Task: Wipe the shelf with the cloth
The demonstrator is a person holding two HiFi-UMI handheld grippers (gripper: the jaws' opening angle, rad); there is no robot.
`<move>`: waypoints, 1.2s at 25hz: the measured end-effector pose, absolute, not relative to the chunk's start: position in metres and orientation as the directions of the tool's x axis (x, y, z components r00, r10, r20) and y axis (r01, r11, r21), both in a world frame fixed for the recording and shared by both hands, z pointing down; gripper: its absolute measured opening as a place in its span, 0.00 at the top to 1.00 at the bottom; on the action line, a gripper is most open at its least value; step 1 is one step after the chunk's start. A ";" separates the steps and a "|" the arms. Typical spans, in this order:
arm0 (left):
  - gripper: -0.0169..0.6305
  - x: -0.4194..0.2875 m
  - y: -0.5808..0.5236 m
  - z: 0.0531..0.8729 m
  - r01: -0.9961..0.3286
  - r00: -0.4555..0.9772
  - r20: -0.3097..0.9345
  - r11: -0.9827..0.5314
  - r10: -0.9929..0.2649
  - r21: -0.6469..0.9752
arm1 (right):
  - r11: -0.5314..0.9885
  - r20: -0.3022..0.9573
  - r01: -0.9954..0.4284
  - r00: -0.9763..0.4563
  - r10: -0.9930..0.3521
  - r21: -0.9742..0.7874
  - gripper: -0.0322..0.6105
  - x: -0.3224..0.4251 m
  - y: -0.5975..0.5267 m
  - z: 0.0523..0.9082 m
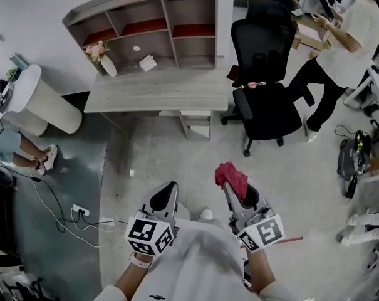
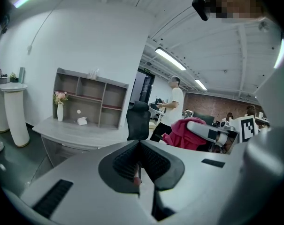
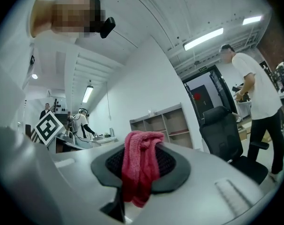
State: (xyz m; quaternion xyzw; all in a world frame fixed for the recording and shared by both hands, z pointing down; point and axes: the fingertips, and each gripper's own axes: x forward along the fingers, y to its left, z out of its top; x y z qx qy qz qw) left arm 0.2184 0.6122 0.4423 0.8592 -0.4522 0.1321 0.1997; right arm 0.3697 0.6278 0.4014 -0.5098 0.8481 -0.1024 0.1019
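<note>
Cloth [image 1: 232, 176], red and bunched, hangs clamped between the jaws of the right tool [image 1: 234, 190], held low over the floor [image 1: 176, 162]. Beside it, the left tool [image 1: 166, 192] has its jaws pressed together with nothing between them. Well beyond both stands the grey table [image 1: 170, 93], with the shelf [image 1: 153, 27] along its back edge and a vase [image 1: 108, 66] of flowers at the shelf's left end. A black office chair [image 1: 264, 61] stands just right of the table.

Head view looks steeply down, shelf [image 1: 195, 49] far off at 11 o'clock. Both gripper views sit low, looking forward; all three share shelf and black chair [image 1: 264, 49].
</note>
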 end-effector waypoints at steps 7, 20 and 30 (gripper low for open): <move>0.96 0.204 0.588 0.438 -0.855 0.518 0.393 -0.459 -0.760 0.240 | 0.468 -0.017 -0.841 -0.482 -0.876 -0.273 0.79 0.363 0.602 0.405; 0.96 0.092 0.476 0.437 -0.904 0.412 0.359 -0.327 -0.838 0.273 | 0.590 -0.054 -0.759 -0.601 -0.798 -0.276 0.79 0.248 0.467 0.390; 0.96 -0.015 0.351 0.412 -0.905 0.401 0.322 -0.315 -0.858 0.286 | 0.617 -0.054 -0.748 -0.625 -0.779 -0.243 0.79 0.141 0.346 0.364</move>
